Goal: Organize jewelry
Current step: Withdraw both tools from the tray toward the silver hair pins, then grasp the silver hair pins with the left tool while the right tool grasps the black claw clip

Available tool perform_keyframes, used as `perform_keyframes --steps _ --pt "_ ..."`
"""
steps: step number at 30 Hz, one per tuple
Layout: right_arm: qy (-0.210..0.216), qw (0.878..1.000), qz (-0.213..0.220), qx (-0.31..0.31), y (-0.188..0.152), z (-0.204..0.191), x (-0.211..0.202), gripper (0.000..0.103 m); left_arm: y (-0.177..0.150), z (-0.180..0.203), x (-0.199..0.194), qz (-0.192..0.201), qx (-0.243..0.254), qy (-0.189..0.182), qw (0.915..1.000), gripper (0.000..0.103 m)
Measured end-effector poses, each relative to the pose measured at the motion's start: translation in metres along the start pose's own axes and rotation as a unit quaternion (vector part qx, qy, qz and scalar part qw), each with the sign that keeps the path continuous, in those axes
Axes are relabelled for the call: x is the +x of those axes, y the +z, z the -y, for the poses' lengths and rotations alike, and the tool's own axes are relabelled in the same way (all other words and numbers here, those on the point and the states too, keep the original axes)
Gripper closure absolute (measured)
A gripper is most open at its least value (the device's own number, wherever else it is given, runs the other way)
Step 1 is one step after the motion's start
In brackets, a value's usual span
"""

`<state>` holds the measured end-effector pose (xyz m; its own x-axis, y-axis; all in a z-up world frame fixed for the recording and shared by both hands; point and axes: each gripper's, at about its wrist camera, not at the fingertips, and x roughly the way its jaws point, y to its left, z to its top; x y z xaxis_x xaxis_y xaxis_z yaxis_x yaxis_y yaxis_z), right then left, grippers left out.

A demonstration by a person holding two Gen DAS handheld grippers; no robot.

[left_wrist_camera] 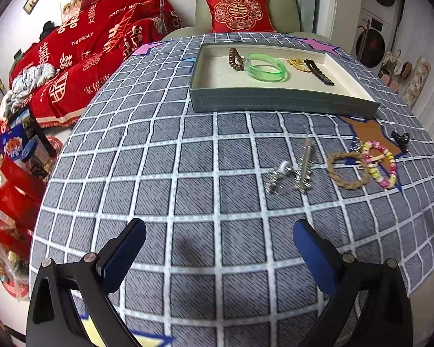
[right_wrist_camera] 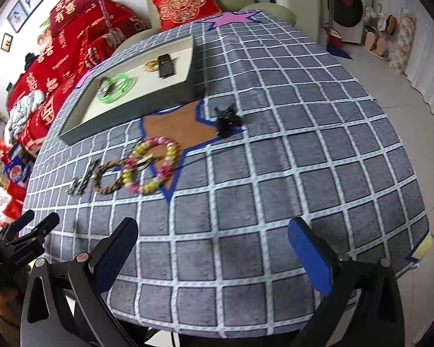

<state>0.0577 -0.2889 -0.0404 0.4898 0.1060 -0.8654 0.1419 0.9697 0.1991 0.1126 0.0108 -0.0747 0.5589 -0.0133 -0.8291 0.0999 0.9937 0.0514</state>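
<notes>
A: Anything hard to read here?

B: The silver pieces (left_wrist_camera: 292,170) just in front of the tray (left_wrist_camera: 280,102) are a tangle, can't tell what they are. Tray's contents look blurred from the right wrist.

A: Grippers?

B: Left gripper (left_wrist_camera: 220,256) and right gripper (right_wrist_camera: 212,256) both spread wide, holding nothing. The beaded bracelet (right_wrist_camera: 152,166) and rope bracelet (right_wrist_camera: 110,177) lie touching near the tray, on the checked tablecloth (left_wrist_camera: 165,173); green bangle (left_wrist_camera: 266,68) inside it. Red sofa cover (left_wrist_camera: 81,57) left of the tray.

both hand-held grippers, left (left_wrist_camera: 219,238) and right (right_wrist_camera: 212,237), gape wide, empty.
</notes>
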Motion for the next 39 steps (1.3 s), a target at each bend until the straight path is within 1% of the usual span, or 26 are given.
perform_keyframes --steps 4,7,11,12,13,15,18,19,20,21,22,23,24,25,27,29,30,31,32,33,34,35,36,37,39 --pt "-0.018 1.0 0.005 0.003 0.012 0.006 0.005 0.0 0.006 -0.001 0.006 0.005 0.014 0.004 0.9999 0.0" --pt "-0.028 1.0 0.007 0.003 0.024 0.009 0.009 0.0 0.01 -0.002 0.012 0.002 0.015 0.006 0.9999 0.0" --pt "-0.038 0.999 0.006 0.001 0.039 0.011 0.018 0.0 0.014 0.0 0.019 0.001 0.021 -0.004 0.9998 0.0" --pt "-0.038 0.999 0.004 0.002 0.042 0.012 0.021 0.0 0.015 0.002 0.021 0.0 0.026 -0.004 0.9996 0.006" --pt "-0.038 0.999 0.002 0.002 0.044 0.012 0.024 0.0 0.016 0.004 0.024 -0.003 0.03 -0.004 0.9995 0.008" --pt "-0.045 0.999 0.0 -0.001 0.049 0.012 0.029 0.0 0.018 0.007 0.029 -0.009 0.036 -0.005 0.9993 0.008" --pt "-0.054 0.999 -0.005 -0.007 0.053 0.01 0.038 0.001 0.022 0.009 0.032 -0.006 0.037 -0.012 0.9992 0.008" --pt "-0.056 0.998 -0.006 -0.009 0.054 0.01 0.041 0.004 0.024 0.01 0.033 -0.007 0.039 -0.013 0.9991 0.008" --pt "-0.058 0.998 -0.009 -0.011 0.055 0.009 0.045 0.009 0.025 0.012 0.034 -0.007 0.041 -0.015 0.999 0.008" --pt "-0.06 0.998 -0.011 -0.011 0.056 0.009 0.047 0.012 0.027 0.013 0.034 -0.006 0.044 -0.016 0.9989 0.008" --pt "-0.061 0.998 -0.013 -0.012 0.057 0.009 0.05 0.015 0.028 0.015 0.035 -0.006 0.047 -0.017 0.9987 0.008" --pt "-0.067 0.998 -0.01 -0.017 0.059 0.007 0.052 0.015 0.029 0.016 0.036 -0.005 0.051 -0.019 0.9985 0.008" --pt "-0.069 0.997 -0.008 -0.022 0.061 0.005 0.054 0.016 0.03 0.018 0.036 -0.005 0.054 -0.021 0.9983 0.011" --pt "-0.072 0.997 -0.007 -0.027 0.062 0.003 0.056 0.017 0.031 0.019 0.036 -0.005 0.055 -0.027 0.9981 0.016" --pt "-0.076 0.997 -0.004 -0.034 0.066 0.0 0.059 0.018 0.034 0.022 0.037 -0.007 0.058 -0.032 0.9978 0.017" --pt "-0.079 0.996 -0.001 -0.038 0.07 -0.003 0.062 0.022 0.035 0.025 0.037 -0.006 0.059 -0.035 0.9976 0.021" --pt "-0.081 0.996 0.0 -0.04 0.072 -0.005 0.063 0.023 0.036 0.026 0.038 -0.007 0.058 -0.041 0.9975 0.027" --pt "-0.083 0.996 0.002 -0.043 0.074 -0.006 0.064 0.026 0.037 0.028 0.038 -0.008 0.056 -0.047 0.9973 0.03" --pt "-0.084 0.995 0.003 -0.047 0.076 -0.007 0.066 0.03 0.038 0.029 0.038 -0.009 0.055 -0.05 0.9972 0.031" --pt "-0.09 0.995 0.004 -0.052 0.078 -0.009 0.067 0.032 0.038 0.031 0.038 -0.009 0.057 -0.051 0.997 0.034" --pt "-0.095 0.994 0.004 -0.057 0.079 -0.012 0.068 0.034 0.038 0.032 0.037 -0.008 0.058 -0.054 0.9968 0.039" --pt "-0.097 0.993 0.006 -0.062 0.079 -0.013 0.069 0.038 0.038 0.033 0.037 -0.009 0.058 -0.059 0.9965 0.042" --pt "-0.094 0.993 0.006 -0.063 0.08 -0.014 0.068 0.04 0.038 0.034 0.037 -0.01 0.057 -0.065 0.9962 0.049" --pt "-0.095 0.993 0.007 -0.064 0.08 -0.015 0.068 0.044 0.038 0.035 0.036 -0.01 0.057 -0.071 0.9958 0.057" --pt "-0.093 0.993 0.008 -0.067 0.081 -0.017 0.068 0.055 0.038 0.038 0.035 -0.007 0.061 -0.07 0.9956 0.064"
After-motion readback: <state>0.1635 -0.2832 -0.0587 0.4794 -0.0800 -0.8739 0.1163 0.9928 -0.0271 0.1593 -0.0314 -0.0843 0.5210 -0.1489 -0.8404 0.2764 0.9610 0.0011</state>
